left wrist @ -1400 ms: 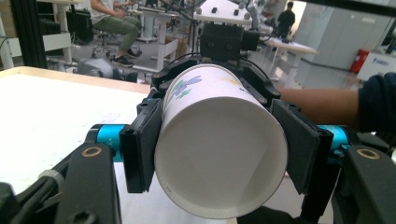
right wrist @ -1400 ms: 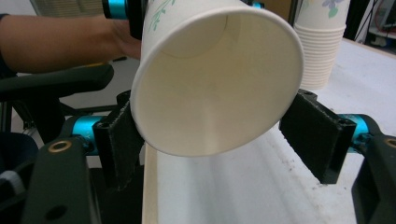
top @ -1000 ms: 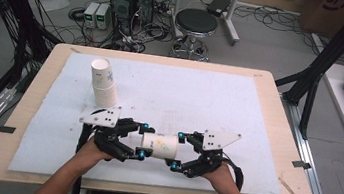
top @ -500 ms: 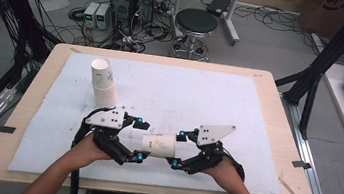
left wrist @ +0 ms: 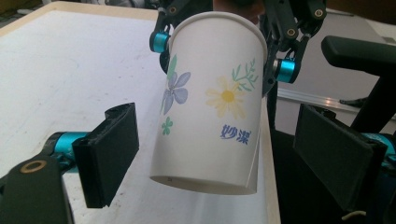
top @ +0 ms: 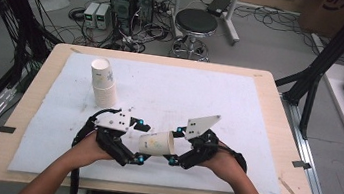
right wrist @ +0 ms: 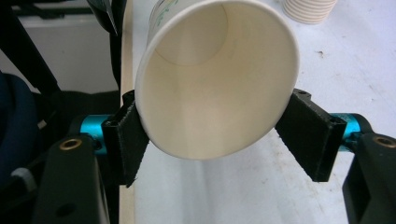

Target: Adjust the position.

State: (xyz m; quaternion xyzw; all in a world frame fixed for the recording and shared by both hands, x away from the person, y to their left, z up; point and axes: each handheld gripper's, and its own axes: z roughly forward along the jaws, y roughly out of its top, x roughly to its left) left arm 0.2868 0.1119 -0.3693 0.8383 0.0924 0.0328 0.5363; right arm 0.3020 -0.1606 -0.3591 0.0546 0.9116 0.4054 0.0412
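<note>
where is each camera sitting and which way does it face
High view: above the person's side, looking forward and down at the white mat; forearms, both grippers.
Left gripper view: on the left gripper, facing the flowered white paper cup; open black jaws.
Right gripper view: on the right gripper, facing the cup's mouth; jaws clamp it.
Shared: that cup.

**Even indoor light, soft focus up close**

Diffuse overhead light fills the scene evenly; shadows on the white mat (top: pixel 199 100) are faint. The high view looks slightly soft. Near jaws blur in both gripper views, and the paper cup (right wrist: pixel 217 79) rim glows pale.
</note>
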